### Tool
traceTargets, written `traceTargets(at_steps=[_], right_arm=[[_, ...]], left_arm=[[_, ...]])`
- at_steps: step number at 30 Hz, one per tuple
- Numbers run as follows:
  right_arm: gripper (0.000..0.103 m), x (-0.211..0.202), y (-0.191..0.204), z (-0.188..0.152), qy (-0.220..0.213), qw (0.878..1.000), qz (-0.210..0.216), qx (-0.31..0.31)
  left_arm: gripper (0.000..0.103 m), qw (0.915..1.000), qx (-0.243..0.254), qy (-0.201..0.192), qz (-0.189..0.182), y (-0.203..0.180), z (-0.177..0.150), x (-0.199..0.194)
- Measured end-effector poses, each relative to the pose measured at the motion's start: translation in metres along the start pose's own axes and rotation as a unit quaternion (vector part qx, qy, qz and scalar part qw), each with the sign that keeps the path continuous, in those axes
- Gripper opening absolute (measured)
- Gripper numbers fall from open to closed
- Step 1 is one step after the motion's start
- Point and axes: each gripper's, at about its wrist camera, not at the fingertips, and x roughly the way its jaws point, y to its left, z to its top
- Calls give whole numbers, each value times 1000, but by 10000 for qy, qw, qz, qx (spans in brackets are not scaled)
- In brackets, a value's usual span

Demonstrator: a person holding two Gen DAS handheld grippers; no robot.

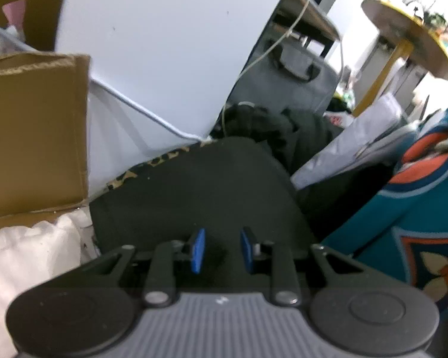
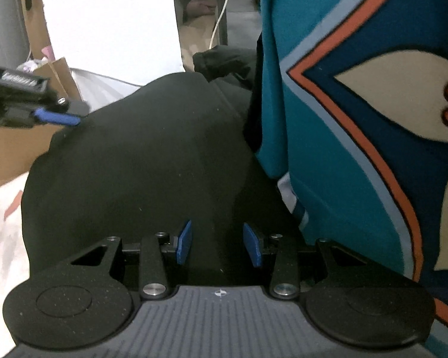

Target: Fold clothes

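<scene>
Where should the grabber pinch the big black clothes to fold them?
Probably the black garment's left edge, where it meets the white bedding. The edge lies thin there. Come from the left, where the left gripper is; the teal patterned cloth crowds the right.

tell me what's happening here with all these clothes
A person is folding clothes with a handheld gripper in each hand. Both point down at a black garment spread in front of them. The left gripper is at its far left edge; the right gripper hovers over the near part with its fingers apart and nothing between them. A teal patterned garment is bunched on the right.
</scene>
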Motion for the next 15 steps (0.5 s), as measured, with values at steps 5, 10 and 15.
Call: traceTargets(at_steps=[5,10,15], right_arm=[[45,3,-7,-7,109,9999,-48,50],[45,8,-18,-19,312,9991,-209,197],[45,-2,-20,-20,293,9992,-148,212]], left_arm=[[16,9995,119,167,226,3,-3,12],[15,9993,-30,256,257,15,-4,18],[17,9979,-84,388,509,9,8,5]])
